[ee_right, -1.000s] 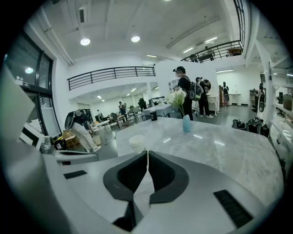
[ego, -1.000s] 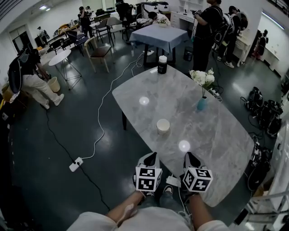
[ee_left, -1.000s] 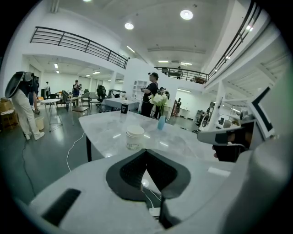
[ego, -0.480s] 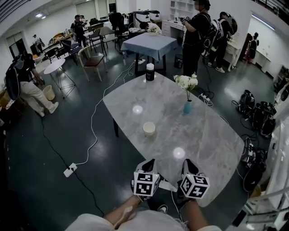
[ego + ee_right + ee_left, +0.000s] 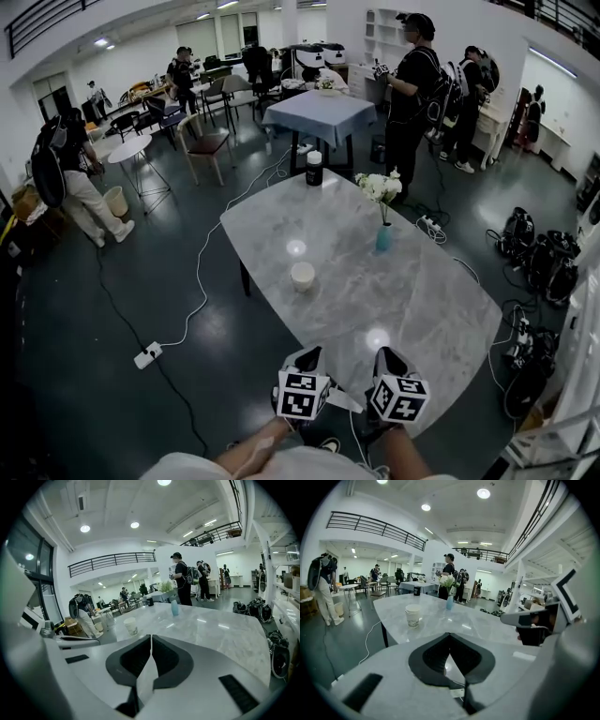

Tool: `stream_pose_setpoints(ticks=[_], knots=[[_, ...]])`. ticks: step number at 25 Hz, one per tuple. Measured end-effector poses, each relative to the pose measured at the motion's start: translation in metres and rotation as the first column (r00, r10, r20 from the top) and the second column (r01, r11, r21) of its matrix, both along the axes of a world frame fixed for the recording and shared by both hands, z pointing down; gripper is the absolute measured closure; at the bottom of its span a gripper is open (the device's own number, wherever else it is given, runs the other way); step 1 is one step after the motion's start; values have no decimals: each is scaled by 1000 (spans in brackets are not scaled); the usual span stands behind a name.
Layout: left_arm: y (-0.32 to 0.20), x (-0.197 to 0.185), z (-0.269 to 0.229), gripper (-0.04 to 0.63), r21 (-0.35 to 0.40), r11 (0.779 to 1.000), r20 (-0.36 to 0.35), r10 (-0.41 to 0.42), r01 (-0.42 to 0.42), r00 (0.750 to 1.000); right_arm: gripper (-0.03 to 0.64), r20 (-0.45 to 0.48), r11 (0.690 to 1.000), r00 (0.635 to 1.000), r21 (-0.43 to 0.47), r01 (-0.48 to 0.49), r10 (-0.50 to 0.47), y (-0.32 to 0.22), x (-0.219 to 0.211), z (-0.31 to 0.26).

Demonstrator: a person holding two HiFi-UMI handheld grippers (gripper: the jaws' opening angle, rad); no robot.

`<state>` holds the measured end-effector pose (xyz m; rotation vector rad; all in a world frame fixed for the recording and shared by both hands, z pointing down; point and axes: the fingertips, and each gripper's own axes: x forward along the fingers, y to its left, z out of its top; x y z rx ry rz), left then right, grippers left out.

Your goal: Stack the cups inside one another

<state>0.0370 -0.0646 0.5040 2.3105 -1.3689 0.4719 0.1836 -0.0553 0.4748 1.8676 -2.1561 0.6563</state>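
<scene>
Grey marbled stone lies ahead of me: an oval tabletop with the white paper cup standing upright toward its left edge, well apart from both my tools. In my left gripper view the cup seems to carry a second rim line below the first. I judge from that that it is more than one cup already nested, though it is too small to be sure. No other loose cup shows on the table.

My left gripper has its dark pads pressed together at the tips with nothing between them. My right gripper is the same, pads meeting along one thin seam, empty. I hold the two side by side at the near end of the table, tipped slightly downward. I think that is because they have nothing to carry, and closed fingers close to my body are out of the cup's way.

A slim blue vase of white flowers stands toward the far right of the table, and a black canister with a white lid stands at the far end. Both sit clear of the cup, so neither crowds a reach to it. If the nesting is done, as it looks, the task seems finished or nearly so. If not, I would need to open my fingers and go forward to the cup.
</scene>
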Motion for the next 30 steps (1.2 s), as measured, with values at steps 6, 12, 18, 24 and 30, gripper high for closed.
stream_pose_setpoints(ticks=[6, 12, 18, 24, 30], knots=[[-1, 4, -8, 600, 20, 1000, -6, -19, 19, 1000, 601, -8, 999, 999, 14, 42, -42, -2, -4, -6], [-12, -1, -19, 600, 61, 997, -13, -38, 39, 999, 609, -50, 997, 997, 35, 65, -64, -11, -12, -13], [-17, -4, -19, 600, 63, 997, -12, -40, 41, 999, 609, -57, 997, 996, 36, 68, -66, -15, -15, -14], [-22, -2, -19, 600, 67, 997, -17, -32, 33, 999, 609, -59, 998, 997, 31, 54, -52, -17, -11, -10], [-21, -1, -17, 600, 61, 998, -19, -33, 34, 999, 609, -58, 999, 997, 24, 46, -45, -16, -9, -10]])
